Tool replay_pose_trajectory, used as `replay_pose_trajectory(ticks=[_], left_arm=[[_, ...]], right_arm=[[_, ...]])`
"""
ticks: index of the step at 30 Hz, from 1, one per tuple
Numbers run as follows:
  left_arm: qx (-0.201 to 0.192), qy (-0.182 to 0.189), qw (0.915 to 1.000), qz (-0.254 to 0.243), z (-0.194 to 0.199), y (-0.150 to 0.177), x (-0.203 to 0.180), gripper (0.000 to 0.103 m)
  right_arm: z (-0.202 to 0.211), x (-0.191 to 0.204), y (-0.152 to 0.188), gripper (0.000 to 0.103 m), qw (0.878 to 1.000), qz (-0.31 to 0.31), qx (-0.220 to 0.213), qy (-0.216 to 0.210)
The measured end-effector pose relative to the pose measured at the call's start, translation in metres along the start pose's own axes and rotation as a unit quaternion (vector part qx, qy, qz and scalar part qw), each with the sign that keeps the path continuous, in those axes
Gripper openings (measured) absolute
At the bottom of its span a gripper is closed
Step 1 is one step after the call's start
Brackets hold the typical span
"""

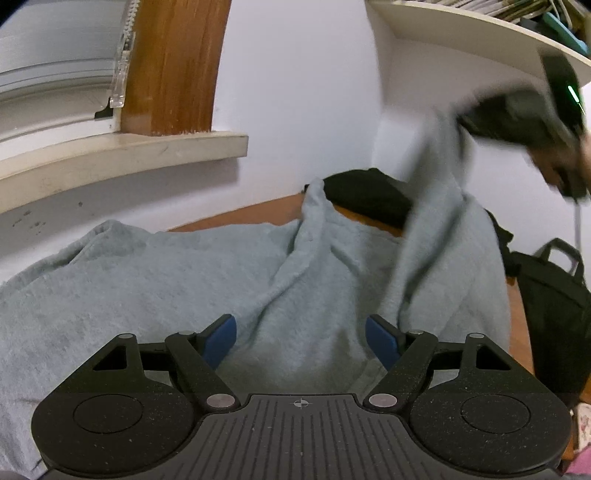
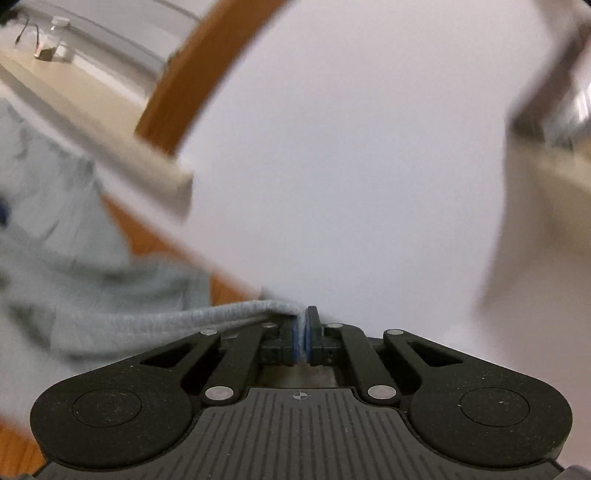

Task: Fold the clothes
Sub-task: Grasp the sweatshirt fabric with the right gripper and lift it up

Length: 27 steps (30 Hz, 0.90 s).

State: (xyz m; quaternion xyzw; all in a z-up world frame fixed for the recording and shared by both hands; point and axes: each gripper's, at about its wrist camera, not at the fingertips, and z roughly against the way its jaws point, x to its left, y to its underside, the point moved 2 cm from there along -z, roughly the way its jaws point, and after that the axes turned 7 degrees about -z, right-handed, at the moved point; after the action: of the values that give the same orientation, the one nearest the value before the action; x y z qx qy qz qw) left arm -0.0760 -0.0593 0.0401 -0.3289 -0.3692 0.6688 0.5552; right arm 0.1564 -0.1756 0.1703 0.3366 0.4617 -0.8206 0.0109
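A: Garment entry. Pale blue-grey fleece garment (image 1: 177, 280), napped surface, spread over the wooden worktop (image 1: 236, 216) under the windowsill (image 1: 122, 155). Creased: one ridge runs up the middle to a small peak near the back wall.

B: Its right side?

A: Lifted. In the left wrist view a band of the fabric rises from the worktop to the upper right, blurred, ending at the right gripper (image 1: 491, 114). A hand (image 1: 565, 162) sits behind that gripper, also blurred.

B: Grip confirmed?

A: Yes. Right wrist view: right gripper (image 2: 303, 332) has its blue pads pressed together on a thin rolled hem of the garment; the hem trails off to the left and down to the rest of the cloth.

B: Left gripper?

A: Left gripper (image 1: 301, 343) stands wide, pads apart, just over the near part of the garment. Nothing pinched between the pads; contact with the cloth cannot be told.

B: Containers?

A: A black bag (image 1: 554, 306) with a handle, at the right edge of the worktop; contents not visible. A dark folded item (image 1: 369, 195) lies behind the garment by the wall. A shelf (image 1: 480, 33) above holds stacked papers.

B: Orientation?

A: Long axis runs left to right across the worktop, with the right end pulled upward.
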Motion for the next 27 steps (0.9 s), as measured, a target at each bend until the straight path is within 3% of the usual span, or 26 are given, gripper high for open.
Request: replay_pose_trajectory(ticks=[2, 9, 10, 13, 20, 27], left_arm=[[0.0, 0.0, 1.0, -0.002, -0.001, 0.0, 0.0, 0.08], [0.001, -0.001, 1.0, -0.006, 0.0, 0.001, -0.002, 0.083], [0.0, -0.002, 1.0, -0.007, 0.0, 0.001, -0.002, 0.083], [0.0, -0.003, 1.0, -0.008, 0.0, 0.001, -0.003, 0.083], [0.004, -0.007, 0.9999, -0.011, -0.001, 0.002, -0.003, 0.083], [0.008, -0.006, 0.9999, -0.007, -0.003, 0.002, 0.0, 0.085]], right_arm=[[-0.011, 0.011, -0.028, 0.005, 0.999, 0.036, -0.015, 0.02], [-0.038, 0.031, -0.095, 0.006, 0.993, 0.044, -0.094, 0.063], [-0.039, 0.035, -0.102, 0.014, 0.992, 0.04, -0.106, 0.063], [-0.051, 0.05, -0.107, 0.034, 0.996, 0.038, -0.081, 0.026], [-0.059, 0.032, -0.047, 0.04, 0.996, -0.027, 0.031, -0.078], [-0.037, 0.007, 0.049, 0.04, 0.971, -0.134, 0.12, -0.155]])
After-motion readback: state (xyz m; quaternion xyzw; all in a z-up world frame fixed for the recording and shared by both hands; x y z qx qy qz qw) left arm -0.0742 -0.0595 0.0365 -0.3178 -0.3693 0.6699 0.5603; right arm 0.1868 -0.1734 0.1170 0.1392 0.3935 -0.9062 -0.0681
